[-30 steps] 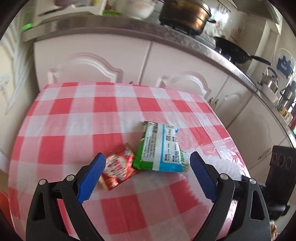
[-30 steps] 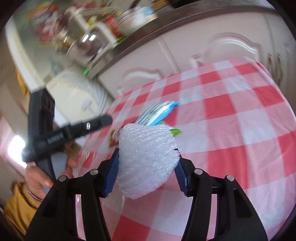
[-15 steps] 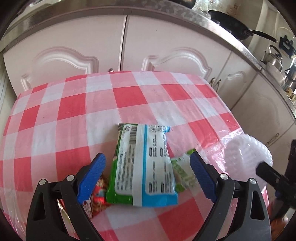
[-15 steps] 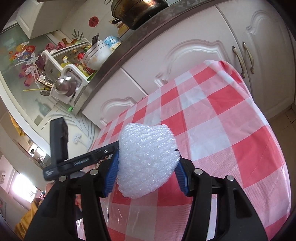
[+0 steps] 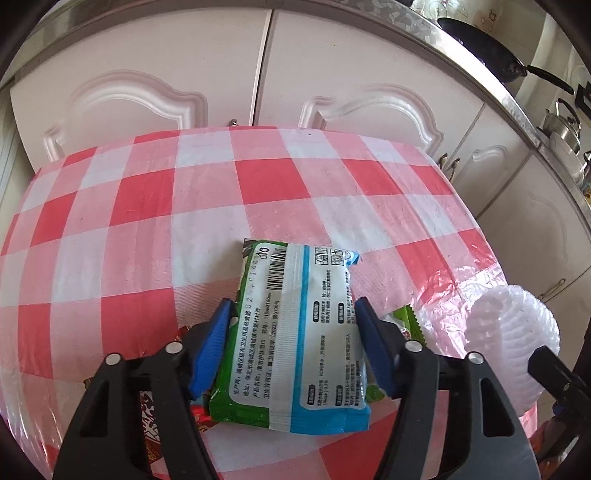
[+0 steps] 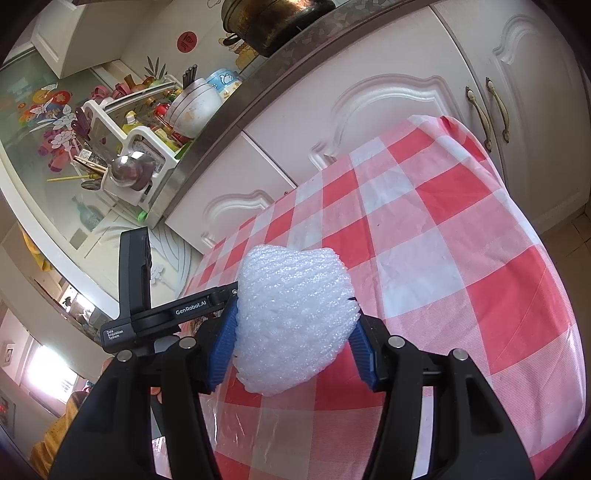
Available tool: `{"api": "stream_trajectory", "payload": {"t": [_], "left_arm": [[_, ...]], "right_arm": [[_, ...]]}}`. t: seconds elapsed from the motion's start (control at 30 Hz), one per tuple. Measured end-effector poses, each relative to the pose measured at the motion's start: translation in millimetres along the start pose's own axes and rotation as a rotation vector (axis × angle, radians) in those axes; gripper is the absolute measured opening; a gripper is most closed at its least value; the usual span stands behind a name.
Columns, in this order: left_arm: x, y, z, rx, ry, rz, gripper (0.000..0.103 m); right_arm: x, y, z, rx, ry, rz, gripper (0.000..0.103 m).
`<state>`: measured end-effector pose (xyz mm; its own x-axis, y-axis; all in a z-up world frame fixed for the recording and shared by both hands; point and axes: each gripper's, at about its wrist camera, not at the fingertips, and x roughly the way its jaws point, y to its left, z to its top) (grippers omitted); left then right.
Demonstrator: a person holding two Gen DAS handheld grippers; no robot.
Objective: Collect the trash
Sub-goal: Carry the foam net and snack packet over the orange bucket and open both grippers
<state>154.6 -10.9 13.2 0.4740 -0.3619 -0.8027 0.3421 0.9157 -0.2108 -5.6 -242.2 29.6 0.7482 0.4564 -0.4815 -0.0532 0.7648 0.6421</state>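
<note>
The left gripper (image 5: 293, 317) pinches a green-and-blue wipes pack (image 5: 295, 332) between its blue pads (image 5: 212, 343), one pad pressed to each long side of the pack. The pack lies on its face with the barcode up, resting on the red-and-white checked tablecloth (image 5: 258, 184) near the table's near edge. A red wrapper (image 5: 151, 410) lies under the left finger, partly tucked beneath the pack, and a green wrapper (image 5: 406, 321) peeks out just beside the right finger. Whether the pack is lifted clear of the cloth cannot be told.

The right gripper (image 6: 291, 325) is clamped on a white foam net (image 6: 295, 317), its pads sunk into both sides. In the left view, this foam net (image 5: 513, 332) hangs off the table's right edge, beside the crinkled plastic overhang.

Beyond the far edge of the table stand white cabinets (image 5: 184, 81) under a steel counter. On the counter are a black pan (image 5: 476, 40), a kettle (image 5: 561, 125), a dark pot (image 6: 273, 18) and a dish rack (image 6: 136, 144).
</note>
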Motion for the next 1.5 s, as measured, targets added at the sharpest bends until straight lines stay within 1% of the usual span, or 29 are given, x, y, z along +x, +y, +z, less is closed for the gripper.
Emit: {"api": "stream_trajectory", "payload": {"t": [0.1, 0.23, 0.43, 0.6, 0.7, 0.9, 0.97, 1.33, 1.5], "left_arm": [[-3, -1, -2, -0.011, -0.006, 0.008, 0.059], [-9, -2, -7, -0.031, -0.026, 0.016, 0.056], [-22, 0, -19, -0.058, -0.057, 0.032, 0.055], [-40, 5, -33, -0.083, -0.09, 0.042, 0.054], [-54, 7, -44, -0.089, -0.109, 0.048, 0.054], [-74, 12, -66, -0.103, -0.117, 0.062, 0.054], [-80, 15, -75, -0.105, -0.12, 0.082, 0.054], [-109, 34, -118, -0.139, -0.12, 0.13, 0.054], [-122, 43, -133, -0.152, -0.131, 0.155, 0.054]], "right_arm": [[0, 1, 0, -0.002, 0.003, -0.001, 0.056], [1, 1, -1, -0.004, 0.008, 0.0, 0.056], [2, 2, -2, -0.01, 0.013, -0.001, 0.057], [3, 6, -4, -0.027, 0.018, -0.005, 0.057], [4, 9, -6, -0.041, 0.02, -0.009, 0.057], [6, 18, -11, -0.08, 0.025, -0.012, 0.057], [7, 20, -12, -0.091, 0.027, -0.013, 0.057], [8, 33, -22, -0.138, 0.032, -0.017, 0.057], [8, 43, -28, -0.179, 0.018, -0.04, 0.057]]}}
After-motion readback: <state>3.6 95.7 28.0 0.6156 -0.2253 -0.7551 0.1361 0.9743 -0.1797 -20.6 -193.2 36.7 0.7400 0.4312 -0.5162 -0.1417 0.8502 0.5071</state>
